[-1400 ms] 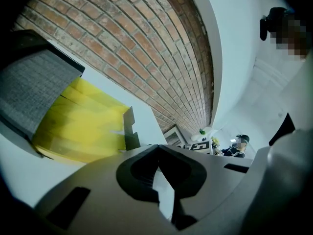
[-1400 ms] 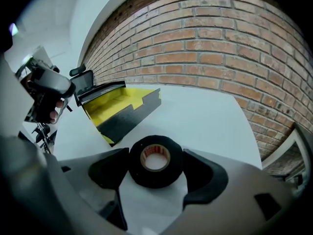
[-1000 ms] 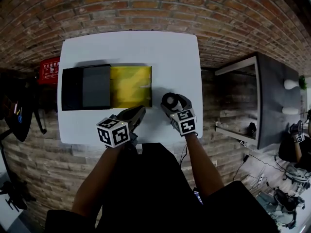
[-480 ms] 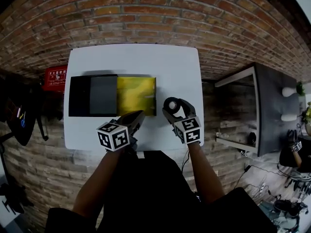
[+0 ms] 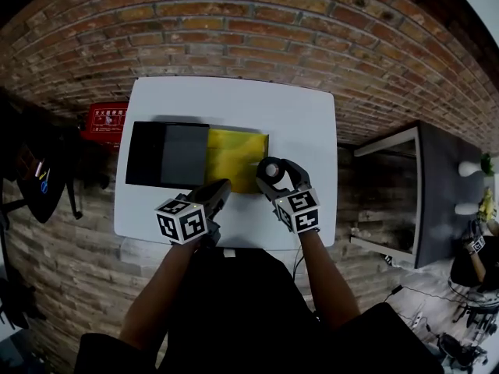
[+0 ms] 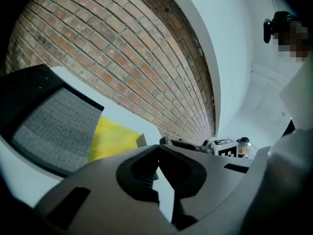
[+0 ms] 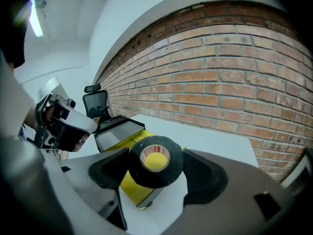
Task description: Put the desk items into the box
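Observation:
A roll of black tape [image 7: 155, 161] with a pale core sits clamped between the jaws of my right gripper [image 5: 272, 172], held above the near right corner of the yellow box [image 5: 236, 159]. The box lies open on the white table [image 5: 296, 123], its black lid [image 5: 168, 155] with grey lining folded out to the left. My left gripper [image 5: 214, 192] hovers over the table's near edge, just in front of the box; its jaws meet with nothing between them. In the left gripper view the yellow box [image 6: 113, 138] and the grey lining [image 6: 56, 129] lie ahead.
A brick wall and brick-patterned floor [image 5: 234, 29] surround the small table. A red case [image 5: 104, 121] rests off the table's left edge. A dark shelf unit [image 5: 425, 185] stands to the right, and a black chair [image 5: 31, 170] at far left.
Both grippers have moved forward toward the box. The taped right gripper went from the bare table right of the box to over the box's near right corner.

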`<state>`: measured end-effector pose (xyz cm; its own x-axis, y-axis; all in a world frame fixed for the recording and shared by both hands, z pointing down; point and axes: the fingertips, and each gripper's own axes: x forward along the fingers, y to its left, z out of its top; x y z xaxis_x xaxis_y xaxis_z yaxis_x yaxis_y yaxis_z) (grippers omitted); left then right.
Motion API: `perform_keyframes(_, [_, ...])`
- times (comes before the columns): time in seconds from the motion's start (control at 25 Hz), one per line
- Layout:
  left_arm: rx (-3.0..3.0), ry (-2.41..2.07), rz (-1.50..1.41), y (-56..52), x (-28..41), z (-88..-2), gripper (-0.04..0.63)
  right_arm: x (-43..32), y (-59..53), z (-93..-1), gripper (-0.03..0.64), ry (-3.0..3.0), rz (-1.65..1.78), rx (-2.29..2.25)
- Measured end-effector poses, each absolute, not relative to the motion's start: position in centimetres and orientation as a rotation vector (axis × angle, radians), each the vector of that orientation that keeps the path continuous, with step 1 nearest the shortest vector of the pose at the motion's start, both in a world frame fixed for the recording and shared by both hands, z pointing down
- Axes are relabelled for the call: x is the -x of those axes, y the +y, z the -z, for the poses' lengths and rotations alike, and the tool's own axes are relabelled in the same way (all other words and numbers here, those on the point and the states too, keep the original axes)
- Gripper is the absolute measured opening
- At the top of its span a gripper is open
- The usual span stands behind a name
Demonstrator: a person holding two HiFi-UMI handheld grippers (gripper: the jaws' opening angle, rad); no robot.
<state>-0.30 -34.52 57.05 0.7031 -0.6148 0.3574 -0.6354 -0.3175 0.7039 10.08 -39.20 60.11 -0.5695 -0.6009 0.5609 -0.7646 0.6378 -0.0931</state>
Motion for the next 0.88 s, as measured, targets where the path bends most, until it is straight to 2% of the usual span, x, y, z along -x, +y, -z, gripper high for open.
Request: perform_keyframes(0.88, [-1.919,-1.074,0.026,-35.4,7.2,-58.4,0.011,0.5,-41.1,-64.7,0.348,-2.351,-0.484,-0.811])
